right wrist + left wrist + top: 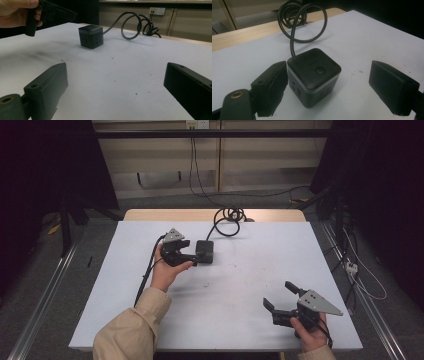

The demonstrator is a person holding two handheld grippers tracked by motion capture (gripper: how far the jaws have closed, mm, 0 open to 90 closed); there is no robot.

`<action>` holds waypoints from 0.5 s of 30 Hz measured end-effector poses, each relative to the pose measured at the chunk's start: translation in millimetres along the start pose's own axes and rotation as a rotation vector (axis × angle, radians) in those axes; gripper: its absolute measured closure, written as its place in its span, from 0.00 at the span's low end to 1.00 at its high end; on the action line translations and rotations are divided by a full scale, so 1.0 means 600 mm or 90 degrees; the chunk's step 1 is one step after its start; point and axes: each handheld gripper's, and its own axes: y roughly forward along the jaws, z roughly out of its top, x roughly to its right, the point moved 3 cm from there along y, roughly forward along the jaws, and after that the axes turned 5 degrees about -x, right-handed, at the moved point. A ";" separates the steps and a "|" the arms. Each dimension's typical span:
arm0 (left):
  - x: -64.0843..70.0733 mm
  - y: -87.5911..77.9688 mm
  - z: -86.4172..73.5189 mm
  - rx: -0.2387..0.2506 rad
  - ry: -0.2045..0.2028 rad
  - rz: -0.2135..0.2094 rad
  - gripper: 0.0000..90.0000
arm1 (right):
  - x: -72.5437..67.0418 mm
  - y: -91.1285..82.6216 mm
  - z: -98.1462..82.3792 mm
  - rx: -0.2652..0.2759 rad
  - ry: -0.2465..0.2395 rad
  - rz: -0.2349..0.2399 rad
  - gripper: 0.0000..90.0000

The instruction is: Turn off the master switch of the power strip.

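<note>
A black cube-shaped power socket (205, 251) with a button on top stands on the white table (250, 270), left of centre toward the back. Its black cable (227, 222) coils away to the far edge. My left gripper (191, 252) points right at the cube, open. In the left gripper view the cube (314, 75) sits between the jaws, the left pad (272, 87) close beside its side and the right pad (392, 87) well apart. My right gripper (276, 293) is open near the front right corner with nothing in it, and its view shows the cube (91, 36) far ahead.
The cable coil (140, 25) lies on the wooden strip at the table's back edge and runs up to a wall socket (196, 124). Metal rails and loose cables lie on the floor on both sides. Dark curtains flank the table.
</note>
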 end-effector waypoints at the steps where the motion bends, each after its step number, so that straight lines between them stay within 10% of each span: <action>1: 0.000 0.001 0.001 0.000 0.000 -0.001 0.17 | 0.000 0.000 0.000 0.000 0.000 0.000 0.05; 15: -0.008 0.002 0.005 0.009 -0.004 0.011 0.28 | -0.001 0.001 0.000 -0.002 -0.001 0.003 0.06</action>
